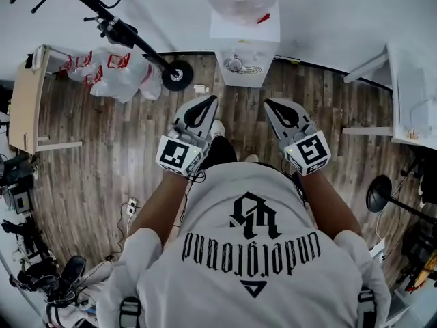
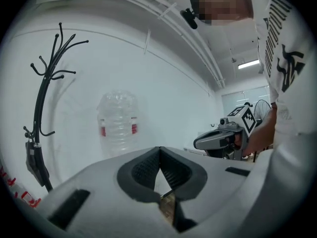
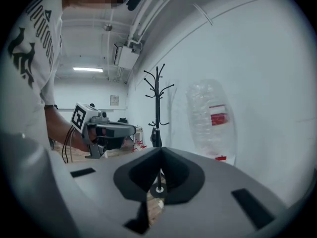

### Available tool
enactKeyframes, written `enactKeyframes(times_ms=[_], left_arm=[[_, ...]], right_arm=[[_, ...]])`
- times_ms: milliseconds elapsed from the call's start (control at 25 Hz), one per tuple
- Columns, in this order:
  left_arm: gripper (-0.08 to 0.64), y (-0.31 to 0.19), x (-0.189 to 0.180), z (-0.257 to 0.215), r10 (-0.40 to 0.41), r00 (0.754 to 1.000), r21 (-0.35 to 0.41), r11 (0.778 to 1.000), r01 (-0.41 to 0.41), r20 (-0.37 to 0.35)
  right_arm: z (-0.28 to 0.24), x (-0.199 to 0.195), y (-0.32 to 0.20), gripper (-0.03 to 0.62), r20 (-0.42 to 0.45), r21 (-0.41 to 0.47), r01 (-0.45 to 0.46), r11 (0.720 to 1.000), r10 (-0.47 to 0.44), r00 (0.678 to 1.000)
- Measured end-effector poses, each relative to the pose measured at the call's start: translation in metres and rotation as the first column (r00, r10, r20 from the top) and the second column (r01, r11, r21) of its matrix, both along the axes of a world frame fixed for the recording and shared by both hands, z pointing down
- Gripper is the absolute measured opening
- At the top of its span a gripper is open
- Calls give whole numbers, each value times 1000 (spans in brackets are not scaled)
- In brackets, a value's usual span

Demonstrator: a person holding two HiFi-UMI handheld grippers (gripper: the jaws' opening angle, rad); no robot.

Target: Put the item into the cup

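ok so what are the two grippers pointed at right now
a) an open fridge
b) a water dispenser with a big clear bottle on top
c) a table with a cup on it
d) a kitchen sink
B: in the head view the left gripper and right gripper aim at the white water dispenser, and both gripper views show its clear bottle straight ahead.

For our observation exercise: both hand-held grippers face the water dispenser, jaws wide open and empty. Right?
No: the jaws are shut, not wide open. Each gripper view shows it: left hand-held gripper and right hand-held gripper closed tip to tip, empty, facing the water dispenser.
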State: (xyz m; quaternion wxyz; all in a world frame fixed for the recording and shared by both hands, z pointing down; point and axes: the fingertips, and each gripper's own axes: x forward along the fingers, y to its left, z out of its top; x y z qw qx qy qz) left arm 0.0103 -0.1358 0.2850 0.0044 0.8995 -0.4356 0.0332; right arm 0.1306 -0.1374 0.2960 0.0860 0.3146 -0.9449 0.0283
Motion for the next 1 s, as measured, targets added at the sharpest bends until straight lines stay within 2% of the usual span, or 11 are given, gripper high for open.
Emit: enactKeyframes(times_ms=[240,400,560,800,1000], left_arm=[[7,21,10,-8,-38,999,23,999,37,34],[8,34,9,-20,-63,998,29,998,62,30],[8,50,2,-25,-74,995,36,997,71,73],[8,77,-15,-34,-47,997,29,999,46,60],[8,114,-25,-49,7,999,32,999,-8,46]], right_arm=[[-14,16,10,5,12,13,15,1000,-15,1000],[-20,22,22,5,11,13,25,1000,-25,1000],[-25,22,35,5,18,11,23,1000,-24,1000],[-35,8,64,5,20,32,20,999,-21,1000],[-41,-11,104,5,29,43,-1,999,0,1000]])
